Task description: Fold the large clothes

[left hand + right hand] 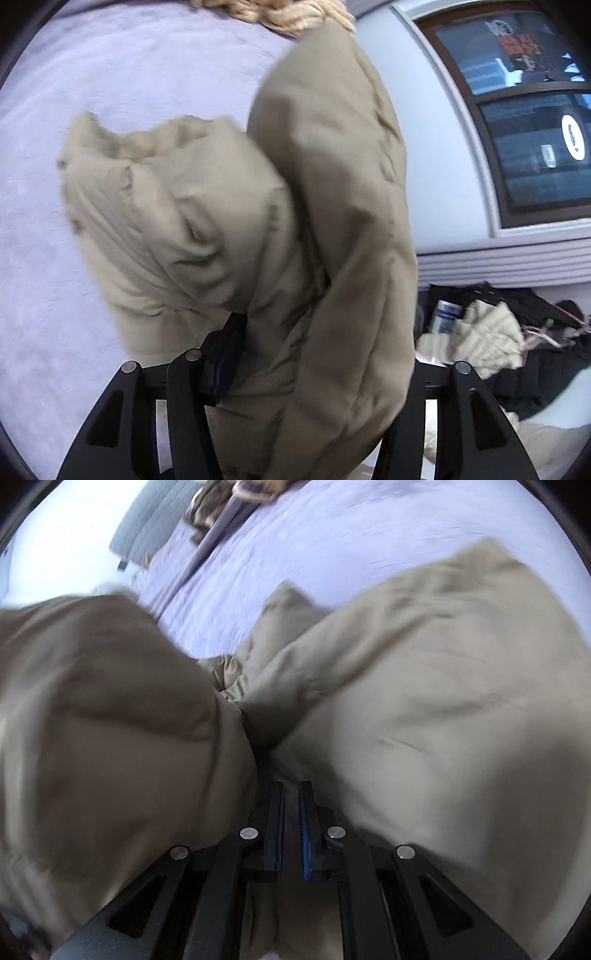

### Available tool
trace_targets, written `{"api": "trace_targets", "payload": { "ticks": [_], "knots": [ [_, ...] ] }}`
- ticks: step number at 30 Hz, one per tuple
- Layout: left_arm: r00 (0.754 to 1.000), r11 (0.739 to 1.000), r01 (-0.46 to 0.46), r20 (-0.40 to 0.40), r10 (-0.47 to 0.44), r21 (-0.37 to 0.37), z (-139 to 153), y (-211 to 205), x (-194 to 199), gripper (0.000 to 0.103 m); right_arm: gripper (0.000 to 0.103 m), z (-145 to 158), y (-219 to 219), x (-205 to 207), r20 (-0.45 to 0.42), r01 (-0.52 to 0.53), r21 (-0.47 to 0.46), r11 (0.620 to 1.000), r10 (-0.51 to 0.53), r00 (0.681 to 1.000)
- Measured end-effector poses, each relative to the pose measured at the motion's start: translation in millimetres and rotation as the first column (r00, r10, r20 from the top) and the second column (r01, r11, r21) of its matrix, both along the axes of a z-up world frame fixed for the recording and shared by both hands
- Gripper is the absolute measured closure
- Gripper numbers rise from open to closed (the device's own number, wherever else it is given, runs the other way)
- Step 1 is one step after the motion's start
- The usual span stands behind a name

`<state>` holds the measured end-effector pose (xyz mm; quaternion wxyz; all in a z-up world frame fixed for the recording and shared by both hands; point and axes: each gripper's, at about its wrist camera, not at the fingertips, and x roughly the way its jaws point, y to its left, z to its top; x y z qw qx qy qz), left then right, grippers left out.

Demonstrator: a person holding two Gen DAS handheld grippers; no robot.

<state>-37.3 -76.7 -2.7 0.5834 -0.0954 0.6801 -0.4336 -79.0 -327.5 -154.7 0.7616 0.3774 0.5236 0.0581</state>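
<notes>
1. Left wrist view, left half: the lavender bed sheet (110, 74) fills the upper left of the frame. The tan padded jacket (314, 221) hangs in front of it, bunched, with a cuffed sleeve end at centre left.
2. Left wrist view, bottom centre: the left gripper (295, 369) stands partly open with jacket fabric bulging between its fingers. One finger shows at lower left of the fabric; the other is covered. Whether the pads press on the cloth cannot be told.
3. Left wrist view, right half: a dark-framed window (517, 110) occupies the upper right. A pile of other clothes (498, 332) lies at lower right, apart from the jacket.
4. Right wrist view, left to right: the jacket (424, 701) spreads across both sides of the frame in two puffed masses that meet at centre, over the sheet (332, 554) at top.
5. Right wrist view, bottom centre: the right gripper (291, 794) is closed to a narrow slit, its tips buried in the crease between the two masses; it appears to pinch a thin fold of the jacket.
6. Progress, as judged: the jacket is off the pile and over the bed, but crumpled. No flat layout or clean fold is visible. Spreading, sleeve folding and body folding remain.
</notes>
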Motion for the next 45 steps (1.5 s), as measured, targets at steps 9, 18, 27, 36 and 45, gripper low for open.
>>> {"api": "trace_targets", "payload": {
  "ticks": [9, 18, 27, 36, 45],
  "knots": [
    [0.992, 0.994, 0.087, -0.09, -0.092, -0.062, -75.1, -70.4, -9.9, 0.033, 0.087, 8.5, -64.0, -110.8, -0.018, 0.201, 0.018, 0.979, -0.2, 0.98],
    [0.989, 0.989, 0.142, 0.042, -0.143, 0.033, -83.7, -135.0, -8.6, 0.033, 0.019, 67.1, -47.1, -155.1, 0.163, 0.128, 0.14, 0.982, -0.151, 0.975],
    [0.901, 0.998, -0.021, 0.433, -0.006, 0.058, -8.0, -84.9, -4.4, 0.033, 0.087, 57.6, -6.5, -104.5, 0.062, 0.106, -0.109, 0.988, -0.099, 0.993],
    [0.871, 0.96, -0.236, 0.469, 0.142, 0.149, -66.5, -50.5, 48.1, 0.033, 0.093, 73.0, -19.6, -108.9, 0.084, 0.115, -0.389, 0.914, -0.089, 0.992],
    [0.837, 0.989, -0.068, 0.548, -0.014, 0.129, -70.6, -156.1, 12.4, 0.033, 0.09, 27.7, -75.1, -165.2, -0.035, 0.186, -0.416, 0.89, -0.22, 0.975]
  ]
}}
